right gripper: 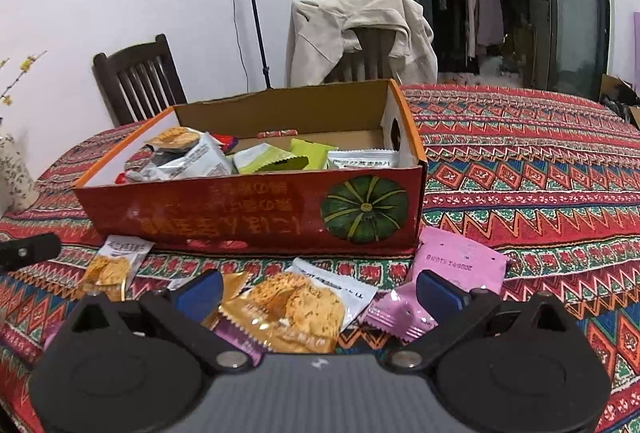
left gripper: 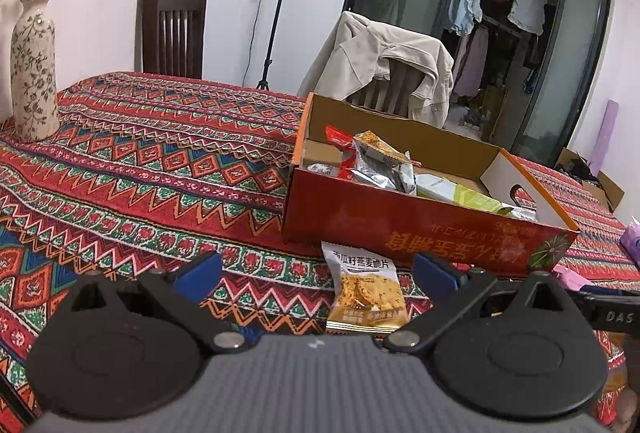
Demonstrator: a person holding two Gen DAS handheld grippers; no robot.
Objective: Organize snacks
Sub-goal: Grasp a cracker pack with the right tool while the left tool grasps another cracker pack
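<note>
You are hovering left gripper [left gripper: 316,271], fingers released | oat crisp packet [left gripper: 366,291] lying on desk at 12 o'clock between them, long axis pointing away toward box [left gripper: 400,229] | right gripper [right gripper: 318,289] released too.

So the table's got this loud red patterned tablecloth [left gripper: 152,169] with zigzags and diamonds all over it. Sitting on it is an open red cardboard box with a green pumpkin printed on the side [right gripper: 256,217], snack packets piled inside. Right in front of the box there's a white-and-gold oat cracker packet [left gripper: 364,289] lying flat, a second cracker packet of the same sort [right gripper: 296,309] on top of a small purple wrapper [right gripper: 234,335], plus a flat pink pouch [right gripper: 456,265] touching the box's corner and a little pink candy wrapper [right gripper: 396,313]. Off at the far left edge stands a tall cream floral ceramic vase with yellow blossom branches [left gripper: 34,73]
</note>
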